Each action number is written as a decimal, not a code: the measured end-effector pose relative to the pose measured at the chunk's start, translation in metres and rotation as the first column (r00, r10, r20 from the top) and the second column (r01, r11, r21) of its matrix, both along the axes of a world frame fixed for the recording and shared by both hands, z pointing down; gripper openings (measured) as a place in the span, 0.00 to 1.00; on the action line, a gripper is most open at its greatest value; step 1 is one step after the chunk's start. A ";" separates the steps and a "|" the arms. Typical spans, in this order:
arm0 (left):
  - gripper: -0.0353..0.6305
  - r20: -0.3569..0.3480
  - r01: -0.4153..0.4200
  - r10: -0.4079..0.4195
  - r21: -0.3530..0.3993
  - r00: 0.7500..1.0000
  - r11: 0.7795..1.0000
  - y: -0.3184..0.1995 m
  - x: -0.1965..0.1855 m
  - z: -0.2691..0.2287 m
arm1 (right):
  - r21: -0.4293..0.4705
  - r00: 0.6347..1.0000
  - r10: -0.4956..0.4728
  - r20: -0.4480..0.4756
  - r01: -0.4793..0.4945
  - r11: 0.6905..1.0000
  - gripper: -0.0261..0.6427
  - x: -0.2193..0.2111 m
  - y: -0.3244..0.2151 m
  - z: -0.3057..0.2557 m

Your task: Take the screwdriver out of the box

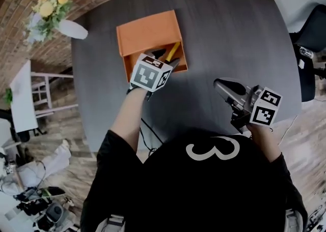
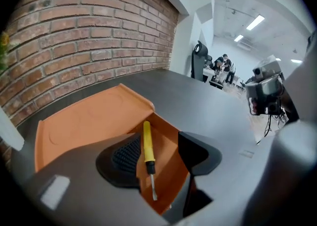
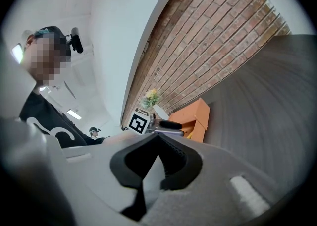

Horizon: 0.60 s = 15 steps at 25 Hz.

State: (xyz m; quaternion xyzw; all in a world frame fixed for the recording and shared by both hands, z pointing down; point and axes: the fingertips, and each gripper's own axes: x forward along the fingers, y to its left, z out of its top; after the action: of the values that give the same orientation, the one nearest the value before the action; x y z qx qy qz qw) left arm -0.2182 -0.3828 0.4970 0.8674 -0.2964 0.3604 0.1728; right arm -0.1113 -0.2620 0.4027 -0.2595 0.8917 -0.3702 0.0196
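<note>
- The left tool (image 1: 170,62) hangs released over the orange box (image 1: 147,32), with its jaws wide apart either side of the screwdriver (image 2: 147,150) and not touching it.
- The screwdriver lies inside the box, at its 5 o'clock corner in the head view.
- The right tool (image 1: 224,86) is clenched and empty, over the bench (image 1: 229,32) at 4 o'clock from the box.

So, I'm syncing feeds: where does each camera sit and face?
Head view: on the person's head, down on the dark table and open orange box; torso, forearms, left gripper, right gripper show.
Left gripper view: on that gripper, down between open jaws at the yellow-handled screwdriver in the box.
Right gripper view: on that gripper, across the table, over shut jaws.
All share the box.
</note>
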 end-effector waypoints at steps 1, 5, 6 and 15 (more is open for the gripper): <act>0.42 0.013 -0.001 0.001 -0.005 1.000 1.000 -0.003 0.001 0.006 | 0.000 1.000 0.000 -0.002 0.000 1.000 0.04 0.000 0.000 0.000; 0.41 0.051 0.021 -0.020 -0.022 0.998 1.000 -0.015 0.003 0.025 | -0.001 1.000 0.016 -0.010 -0.016 1.000 0.04 -0.001 0.002 0.001; 0.41 0.063 0.027 -0.025 -0.020 0.998 0.999 -0.017 0.003 0.028 | -0.002 1.000 0.022 -0.011 -0.022 1.000 0.04 0.000 0.002 0.001; 0.34 0.183 0.066 -0.053 -0.064 0.982 0.996 -0.028 -0.006 0.090 | -0.016 0.997 0.071 -0.006 -0.071 0.997 0.04 0.008 0.004 0.009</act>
State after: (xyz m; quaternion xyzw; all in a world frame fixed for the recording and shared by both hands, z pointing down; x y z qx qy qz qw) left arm -0.2237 -0.4104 0.5865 0.8153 -0.3238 0.4426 0.1860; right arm -0.1030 -0.2579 0.4120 -0.2923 0.8790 -0.3756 0.0285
